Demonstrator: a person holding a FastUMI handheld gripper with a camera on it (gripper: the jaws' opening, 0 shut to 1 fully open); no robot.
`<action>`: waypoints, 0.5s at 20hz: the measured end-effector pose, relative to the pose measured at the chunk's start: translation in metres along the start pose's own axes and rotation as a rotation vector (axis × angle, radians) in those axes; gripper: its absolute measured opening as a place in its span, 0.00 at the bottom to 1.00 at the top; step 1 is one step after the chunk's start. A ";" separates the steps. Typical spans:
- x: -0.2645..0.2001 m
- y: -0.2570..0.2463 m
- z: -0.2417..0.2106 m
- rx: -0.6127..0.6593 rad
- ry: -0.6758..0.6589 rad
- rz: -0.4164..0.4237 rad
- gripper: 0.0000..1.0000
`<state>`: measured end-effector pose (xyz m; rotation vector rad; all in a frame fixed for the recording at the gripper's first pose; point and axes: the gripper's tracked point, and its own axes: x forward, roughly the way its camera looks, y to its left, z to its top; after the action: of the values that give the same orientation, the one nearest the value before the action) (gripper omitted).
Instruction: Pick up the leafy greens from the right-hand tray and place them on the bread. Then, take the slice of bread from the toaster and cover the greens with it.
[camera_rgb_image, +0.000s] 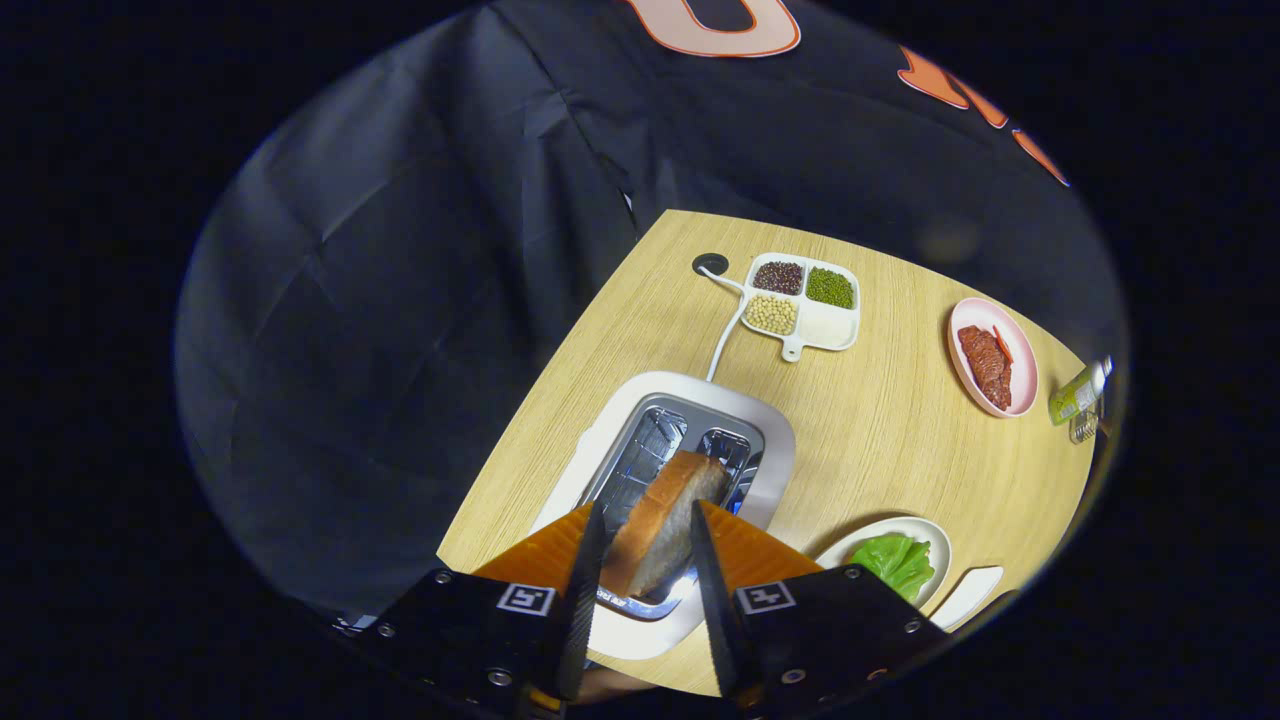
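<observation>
Clearly, in the gripper view, the gripper (645, 560) has its two fingers clamped on a slice of brown-crusted bread (663, 525), one finger pressing each flat side. The slice stands tilted, its far end leaning over the slots of a white toaster (770, 445) with a shiny metal top, which sits on the light wooden table (880, 440) just ahead of the fingers. Whether the slice's lower edge is clear of the slot, I cannot tell.

A white power cord (725, 340) runs from the toaster's far side towards a dark round hole (710, 264) in the tabletop. Beside that cord lies a white four-compartment dish (805, 303) holding dark red beans, green beans, pale yellow beans and something white.

To the right of the fingers, a pale round plate (935, 545) carries the bright leafy greens (895, 562); I cannot make out what lies beneath the leaves. Just beyond it is a white tray (968, 595), partly hidden. Farther off, a pink oval plate (965, 355) holds reddish meat strips (985, 365), and near it lies a small green bottle (1078, 392) whose label is too small to read. Square black-and-white markers sit on the gripper body; no legible writing shows.
</observation>
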<state>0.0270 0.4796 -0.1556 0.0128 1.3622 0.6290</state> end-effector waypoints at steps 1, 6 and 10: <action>0.000 -0.003 0.002 0.009 -0.002 -0.004 0.42; -0.007 -0.012 0.001 0.060 -0.017 0.012 0.18; -0.025 -0.013 0.005 0.075 -0.070 0.051 0.11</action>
<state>0.0349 0.4593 -0.1364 0.1295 1.3206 0.6145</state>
